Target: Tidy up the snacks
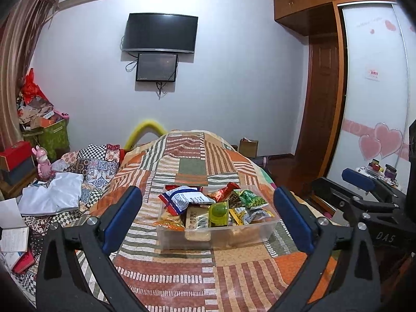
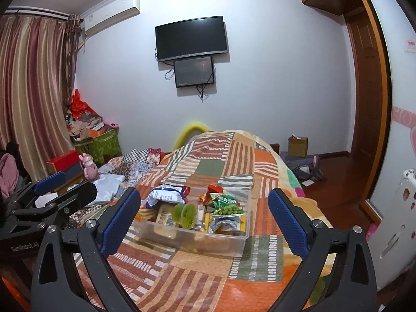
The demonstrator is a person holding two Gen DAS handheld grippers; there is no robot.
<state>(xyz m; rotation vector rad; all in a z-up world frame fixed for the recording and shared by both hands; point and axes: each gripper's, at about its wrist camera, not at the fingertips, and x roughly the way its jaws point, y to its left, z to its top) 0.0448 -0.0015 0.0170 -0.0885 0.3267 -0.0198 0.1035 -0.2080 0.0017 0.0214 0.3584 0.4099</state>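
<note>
Both the left gripper [image 1: 208, 218] and right gripper [image 2: 205, 215] hang with jaws spread, holding nothing, short of the clear bin [image 1: 234, 236] heaped with snacks [image 1: 187, 197]. The bin sits on a soft quilt [image 1: 182, 280] over a bed; a nudge could likely tip it or spill the top packets. Beyond, a TV [image 1: 160, 32] hangs on the white wall.

Two wrist cameras, side by side, facing down the bed

Each looks forward and slightly down between its own fingers, near the clear snack bin [image 1: 221, 234] [image 2: 197, 236]; both share the bed and the wall-mounted TV [image 1: 160, 32] [image 2: 192, 37].
</note>
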